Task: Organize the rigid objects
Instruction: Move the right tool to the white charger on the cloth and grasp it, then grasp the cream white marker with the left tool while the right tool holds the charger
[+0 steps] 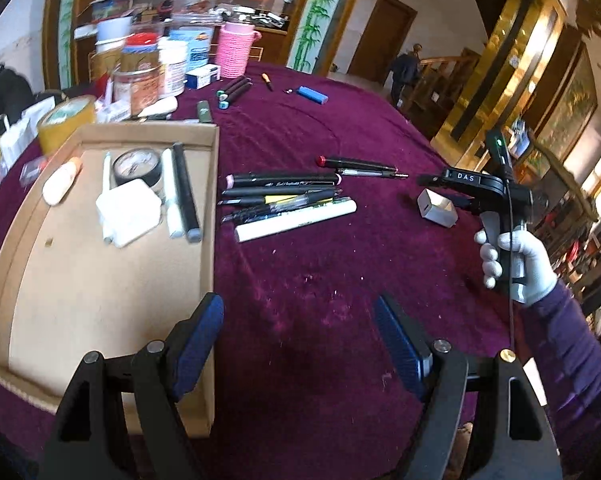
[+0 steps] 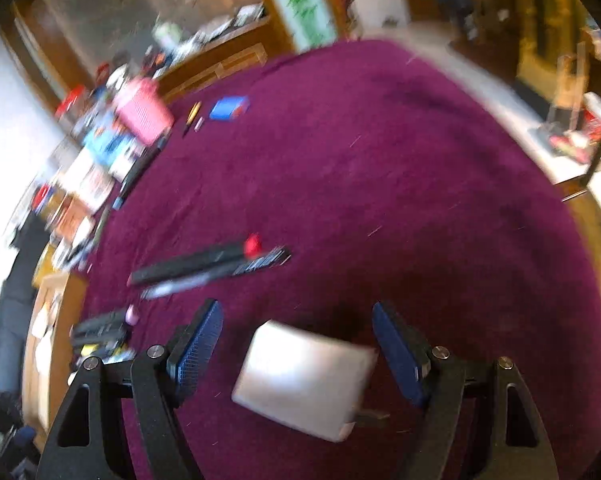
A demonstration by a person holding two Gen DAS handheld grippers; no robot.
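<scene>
A cardboard tray [image 1: 100, 280] lies at the left on the purple cloth, holding a white charger [image 1: 128, 210], a tape roll [image 1: 138, 166] and several markers. A pile of pens and markers [image 1: 284, 200] lies beside the tray. My left gripper [image 1: 298, 320] is open and empty above the cloth by the tray's right wall. My right gripper [image 2: 298, 328] is open, its fingers on either side of a white adapter block [image 2: 304, 376], which also shows in the left wrist view [image 1: 436, 206]. The right wrist view is blurred.
Jars, a pink cup [image 1: 232, 50] and boxes crowd the table's far left. A blue lighter [image 1: 312, 95] and more markers [image 1: 234, 92] lie further back. A red-capped marker [image 2: 204, 260] lies ahead of the right gripper. The table edge curves along the right.
</scene>
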